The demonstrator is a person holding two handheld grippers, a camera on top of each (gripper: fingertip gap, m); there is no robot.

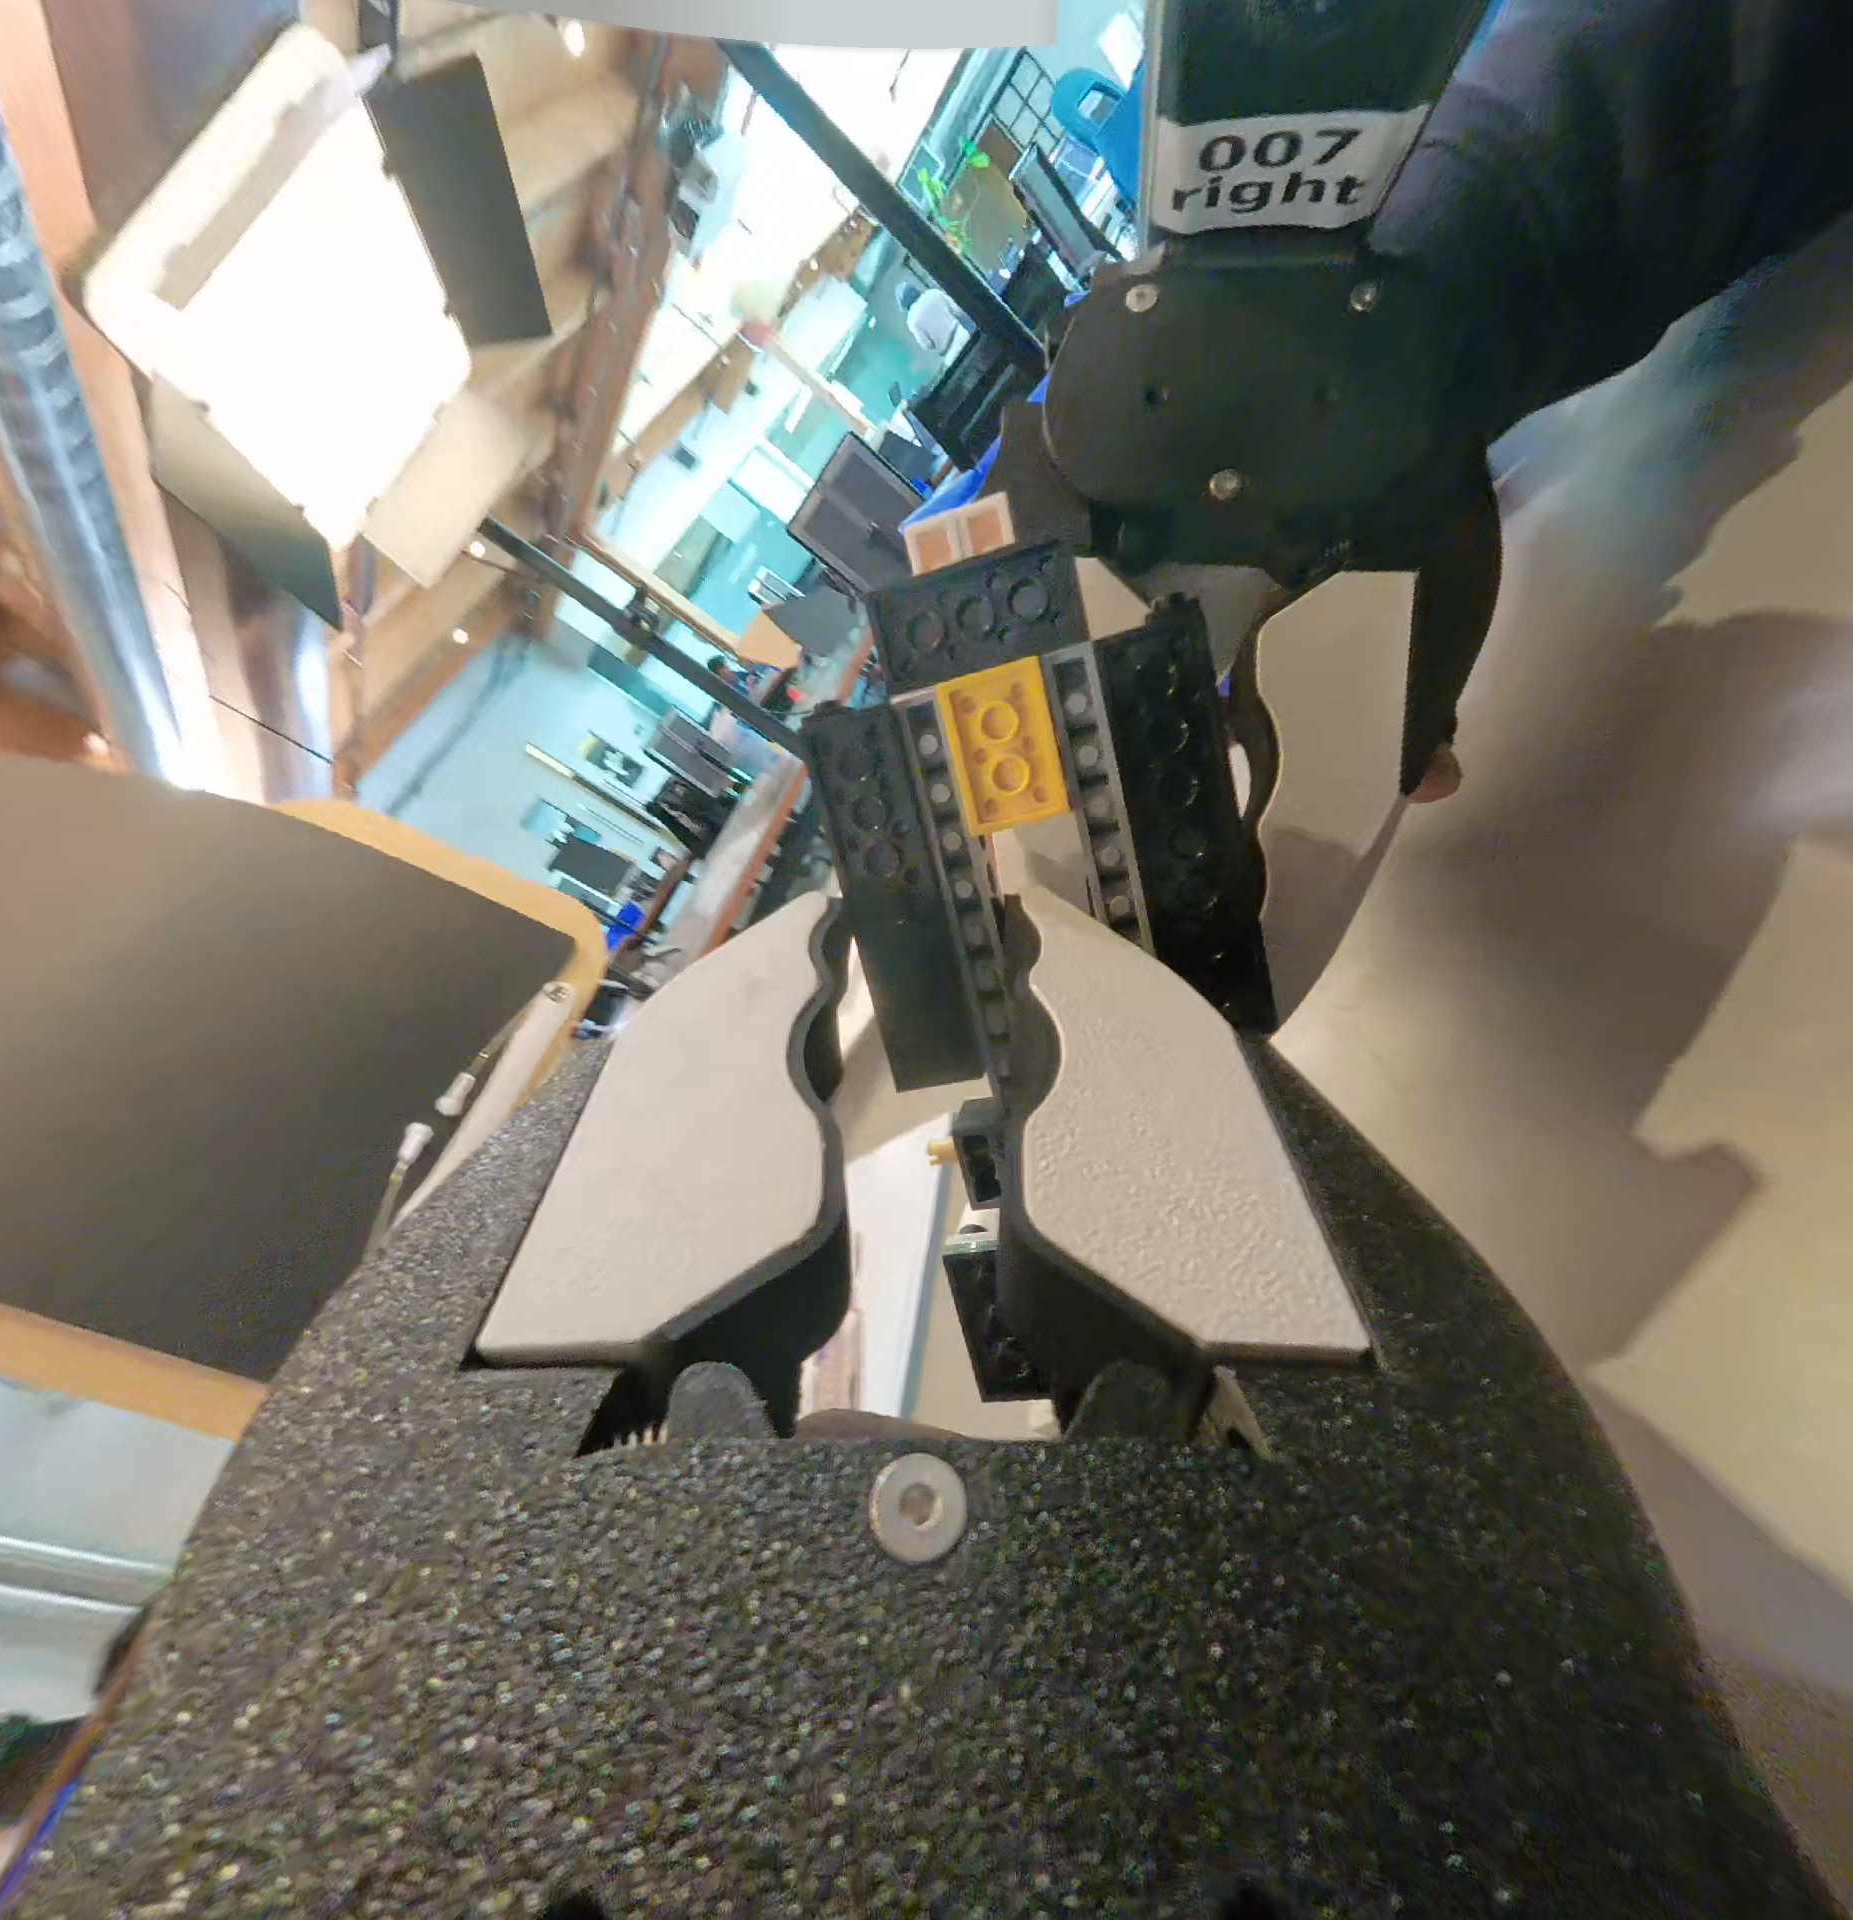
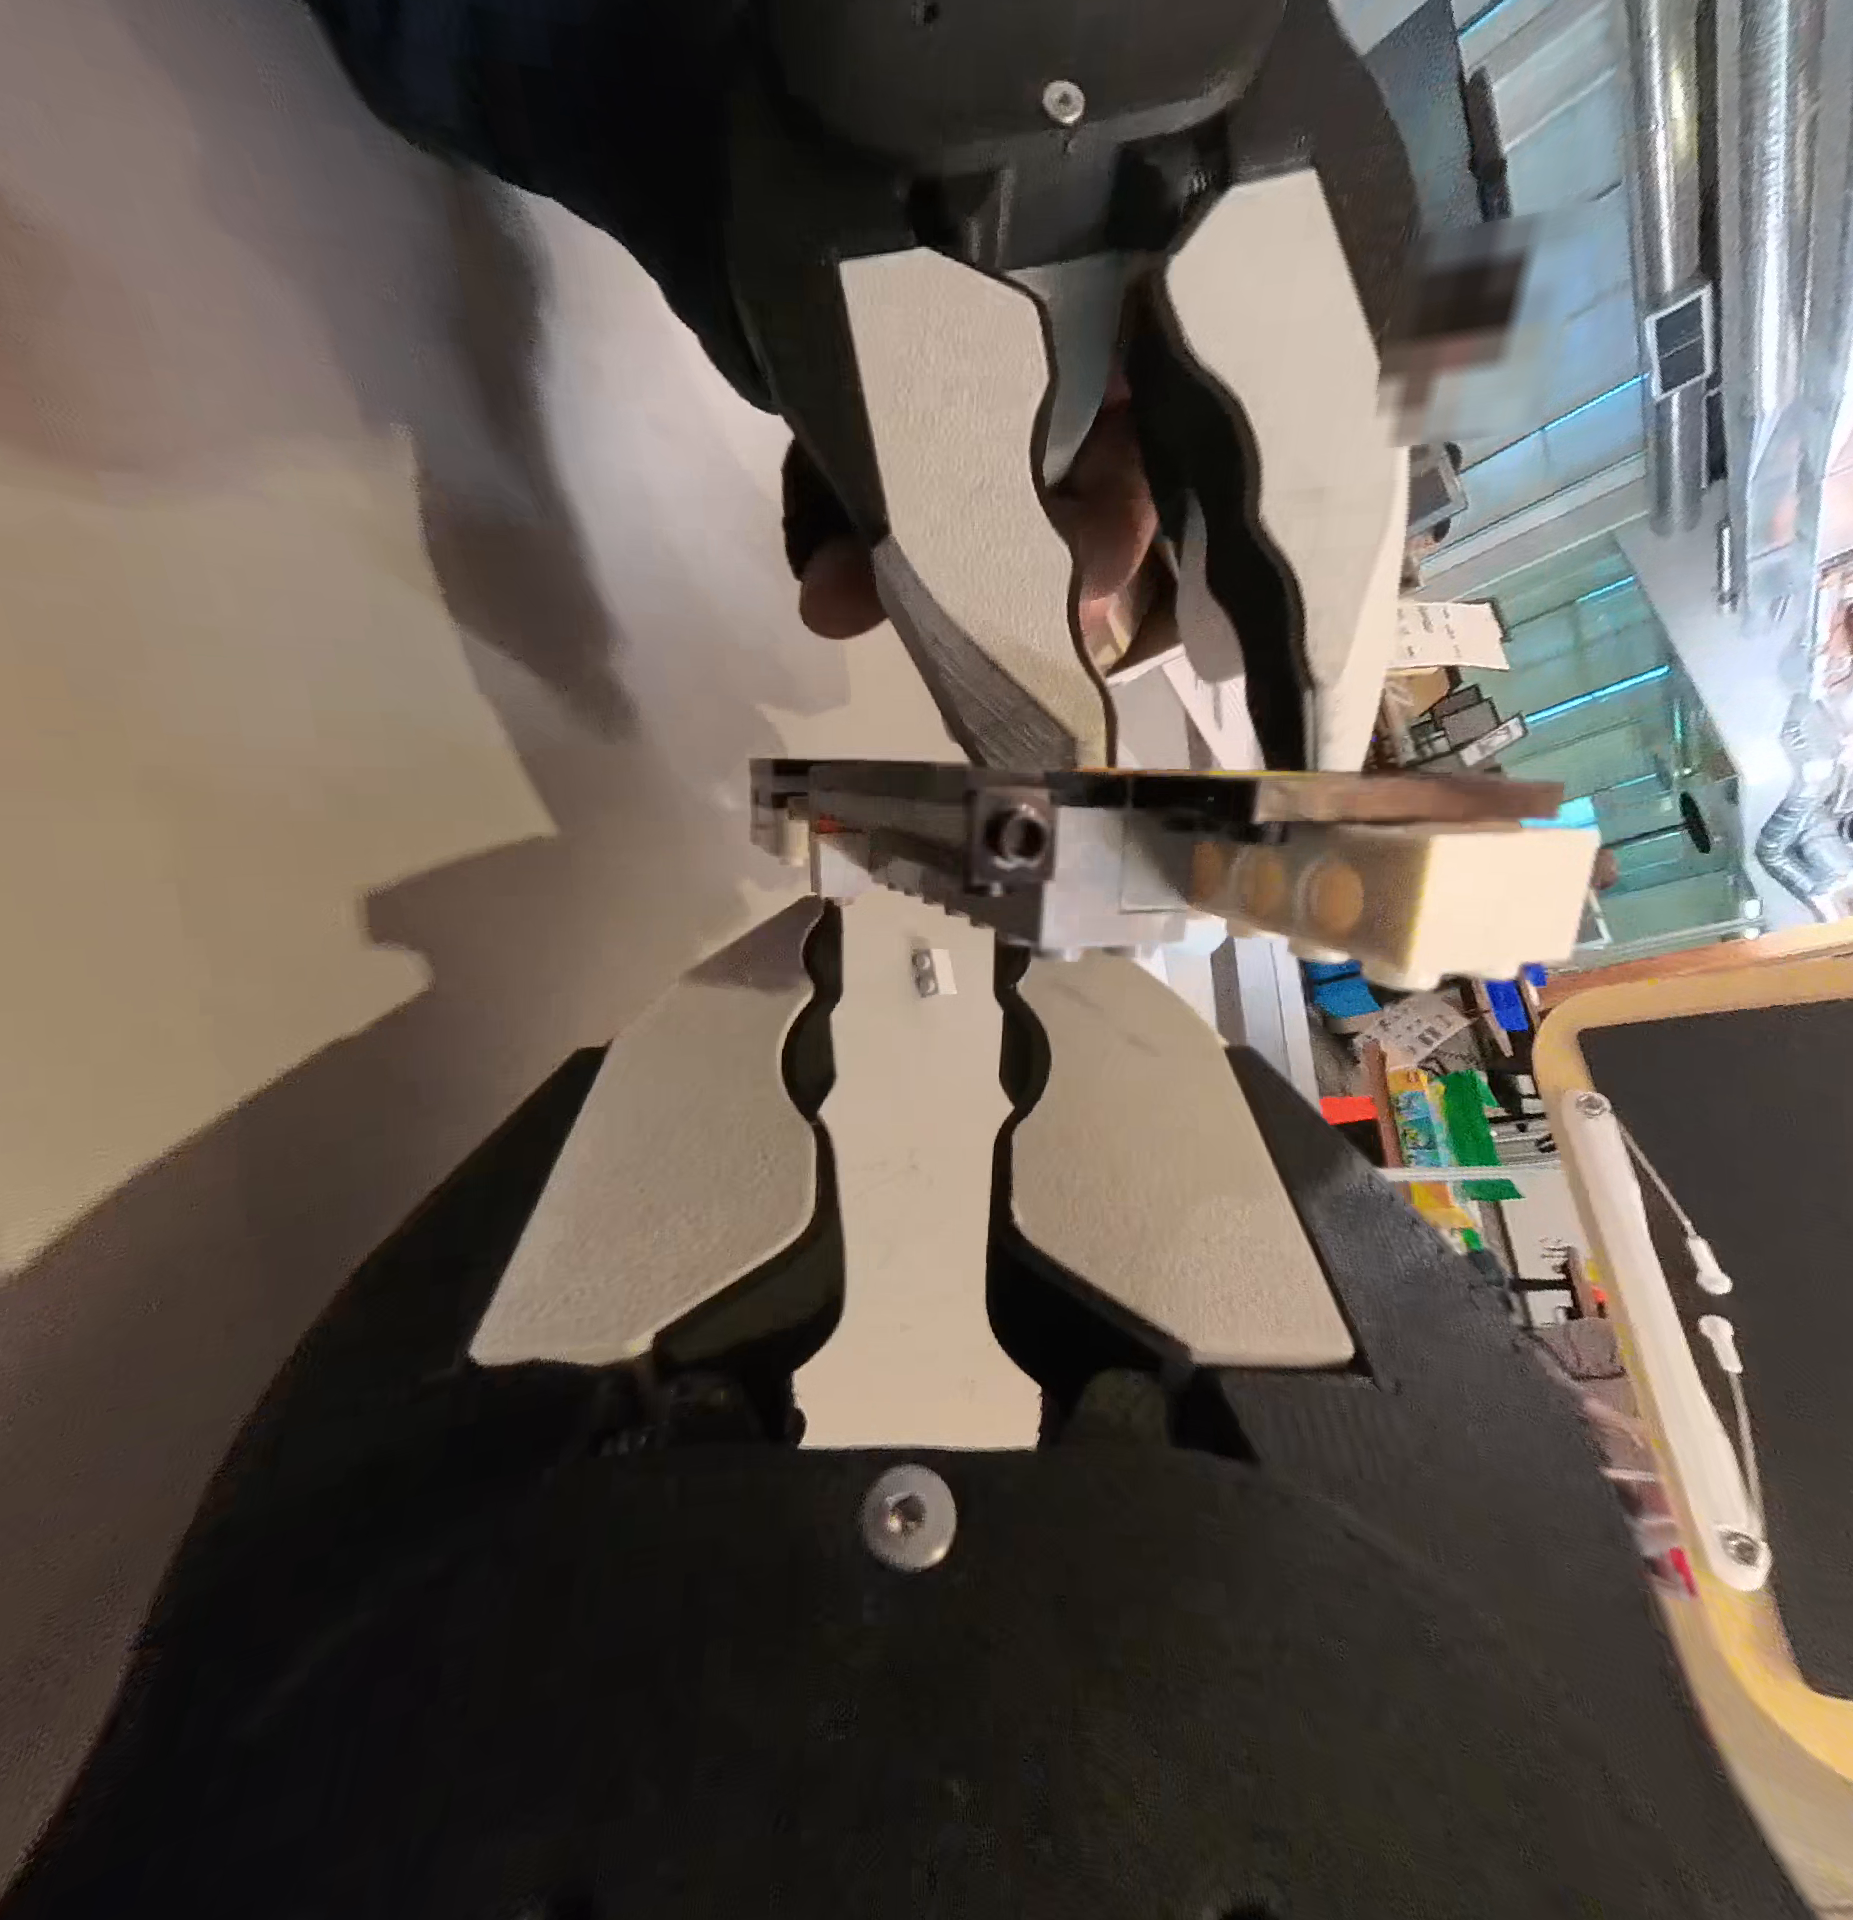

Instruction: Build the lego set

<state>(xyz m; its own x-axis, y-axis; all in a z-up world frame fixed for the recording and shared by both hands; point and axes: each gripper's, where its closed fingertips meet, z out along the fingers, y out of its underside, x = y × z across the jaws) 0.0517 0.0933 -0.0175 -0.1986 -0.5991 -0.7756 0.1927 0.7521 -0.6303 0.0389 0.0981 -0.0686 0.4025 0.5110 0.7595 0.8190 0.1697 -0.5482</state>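
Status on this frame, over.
Left gripper clamped on black-and-grey brick assembly, held above table. Right gripper open, tips at assembly's edge. Small grey piece loose on table below.

Bright workshop, pale tabletop [image 2: 226,727], ducts [image 2: 1680,260]

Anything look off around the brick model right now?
A small grey piece lies alone on the table, apart from the model; it may have dropped off. Nothing else stands out.

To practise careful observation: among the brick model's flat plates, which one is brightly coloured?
The small yellow plate, set between the two grey studded strips; the large plates are black.
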